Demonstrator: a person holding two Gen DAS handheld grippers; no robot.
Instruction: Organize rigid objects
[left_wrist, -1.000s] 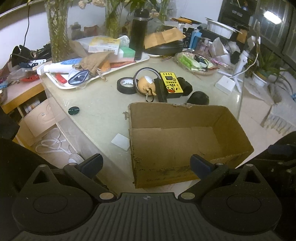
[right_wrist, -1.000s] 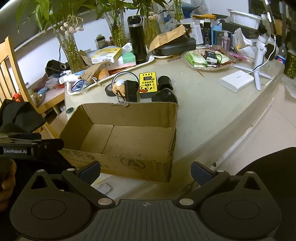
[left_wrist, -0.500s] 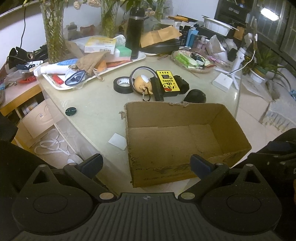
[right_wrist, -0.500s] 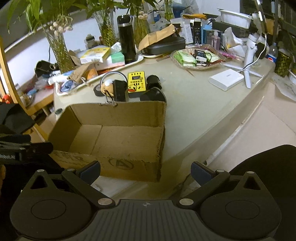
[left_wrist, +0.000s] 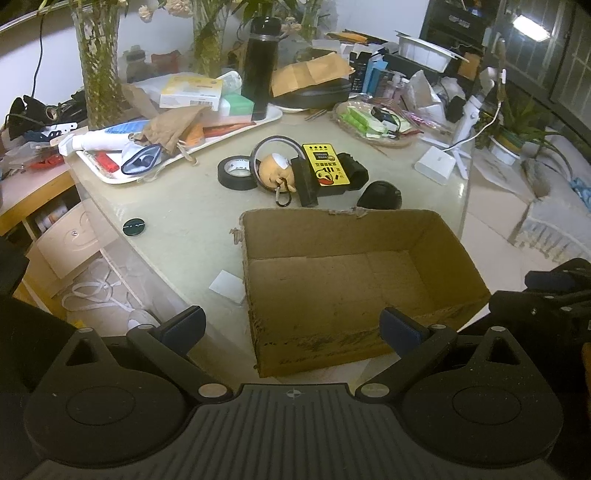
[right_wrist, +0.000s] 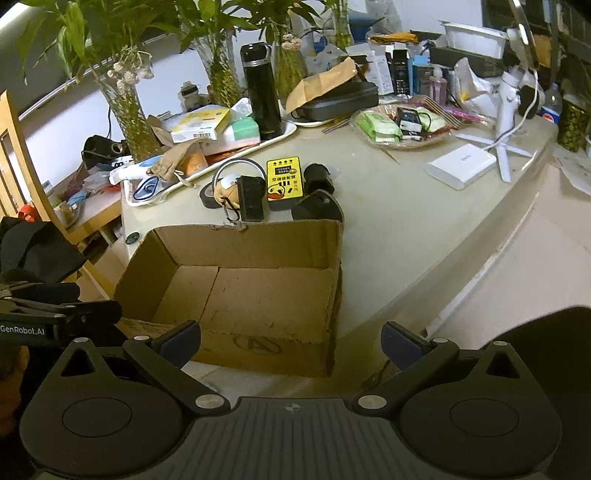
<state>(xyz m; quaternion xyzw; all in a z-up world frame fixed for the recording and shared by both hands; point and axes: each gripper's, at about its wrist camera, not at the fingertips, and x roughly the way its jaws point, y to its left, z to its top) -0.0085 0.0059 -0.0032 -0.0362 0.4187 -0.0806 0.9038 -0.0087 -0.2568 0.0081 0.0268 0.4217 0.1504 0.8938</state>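
The empty cardboard box (left_wrist: 343, 280) sits on the surface (left_wrist: 177, 206), apparently overhanging its near edge; pressing it could tip it off. Left claw (left_wrist: 291, 325) and right claw (right_wrist: 291, 338) are wide, holding nothing.

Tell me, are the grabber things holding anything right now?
No. Both the left hand-held gripper and the right hand-held gripper are open with nothing between their fingers. The cardboard box sits empty on the table.

The left gripper (right_wrist: 59, 317) has "GenRobot.AI" on its side. The cardboard box (right_wrist: 255, 345) has a circled "A" on its front.
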